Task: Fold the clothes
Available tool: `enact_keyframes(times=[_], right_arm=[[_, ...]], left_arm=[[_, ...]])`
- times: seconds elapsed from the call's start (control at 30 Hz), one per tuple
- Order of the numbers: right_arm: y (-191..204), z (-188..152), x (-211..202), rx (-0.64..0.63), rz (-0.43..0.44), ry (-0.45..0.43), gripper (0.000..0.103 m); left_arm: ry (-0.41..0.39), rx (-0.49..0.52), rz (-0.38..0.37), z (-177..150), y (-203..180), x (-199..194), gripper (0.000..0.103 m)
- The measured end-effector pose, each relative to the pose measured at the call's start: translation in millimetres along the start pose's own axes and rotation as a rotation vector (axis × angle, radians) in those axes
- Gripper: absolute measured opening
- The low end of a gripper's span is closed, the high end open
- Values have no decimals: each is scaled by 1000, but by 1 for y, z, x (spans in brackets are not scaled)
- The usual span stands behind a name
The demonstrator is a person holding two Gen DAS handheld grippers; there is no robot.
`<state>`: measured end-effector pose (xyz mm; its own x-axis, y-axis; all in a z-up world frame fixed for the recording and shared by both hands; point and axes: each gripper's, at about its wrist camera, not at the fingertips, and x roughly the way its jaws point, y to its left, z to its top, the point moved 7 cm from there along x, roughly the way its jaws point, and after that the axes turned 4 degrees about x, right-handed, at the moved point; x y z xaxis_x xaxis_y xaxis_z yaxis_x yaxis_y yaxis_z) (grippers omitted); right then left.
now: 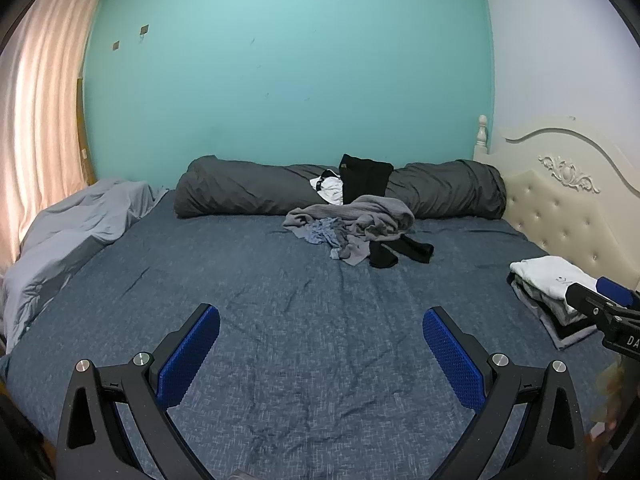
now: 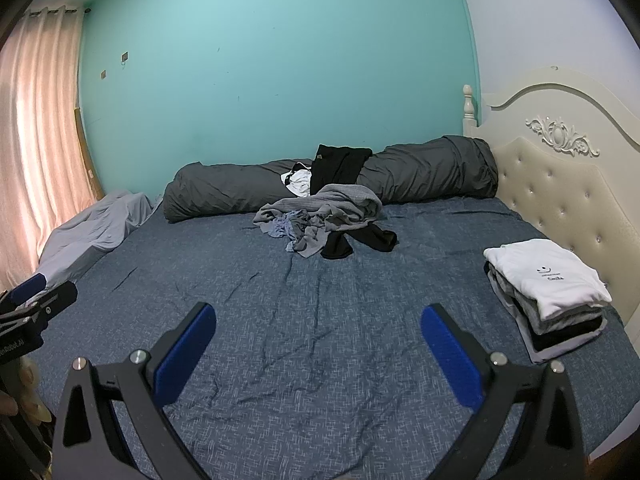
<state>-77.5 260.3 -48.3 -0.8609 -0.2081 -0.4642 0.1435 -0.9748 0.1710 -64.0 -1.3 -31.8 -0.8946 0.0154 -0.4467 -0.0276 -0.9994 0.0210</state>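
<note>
A heap of unfolded clothes point(image 1: 356, 228) point(image 2: 324, 216), grey, pale blue and black, lies at the far middle of the blue bed sheet point(image 1: 280, 300) point(image 2: 300, 312). More black and white garments point(image 1: 360, 180) point(image 2: 328, 172) rest on the rolled dark grey duvet behind it. A stack of folded clothes point(image 1: 552, 296) point(image 2: 548, 296) with a white shirt on top sits at the right by the headboard. My left gripper point(image 1: 320, 318) hovers open over bare sheet, nothing between its blue pads. My right gripper point(image 2: 318, 316) is open too, with nothing in it, near the bed's front.
A rolled dark grey duvet point(image 1: 240, 192) point(image 2: 420, 176) lies along the teal wall. A light grey blanket point(image 1: 72, 236) point(image 2: 96, 224) is bunched at the left under pink curtains. The cream tufted headboard point(image 1: 568, 212) point(image 2: 560, 192) bounds the right side.
</note>
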Motion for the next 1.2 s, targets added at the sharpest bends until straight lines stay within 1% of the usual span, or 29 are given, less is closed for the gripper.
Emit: enact_keyframes(times=[0.1, 0.23, 0.3, 0.47, 0.57, 1.2], right_arm=[[1, 0, 0, -1, -1, 0, 103], [2, 0, -1, -2, -3, -1, 103], [3, 0, -1, -2, -3, -1, 103], [4, 0, -1, -4, -5, -1, 103], [5, 1, -2, -3, -3, -1, 103], [1, 1, -1, 3, 1, 0, 103]], left_arm=[[0, -4, -3, 0, 2, 1, 103], [-10, 23, 3, 0, -2, 0, 103], [-7, 14, 3, -5, -5, 3, 103], [1, 5, 0, -2, -5, 3, 103], [-1, 4, -5, -5, -6, 3, 103], [5, 2, 1, 2, -5, -4, 103]])
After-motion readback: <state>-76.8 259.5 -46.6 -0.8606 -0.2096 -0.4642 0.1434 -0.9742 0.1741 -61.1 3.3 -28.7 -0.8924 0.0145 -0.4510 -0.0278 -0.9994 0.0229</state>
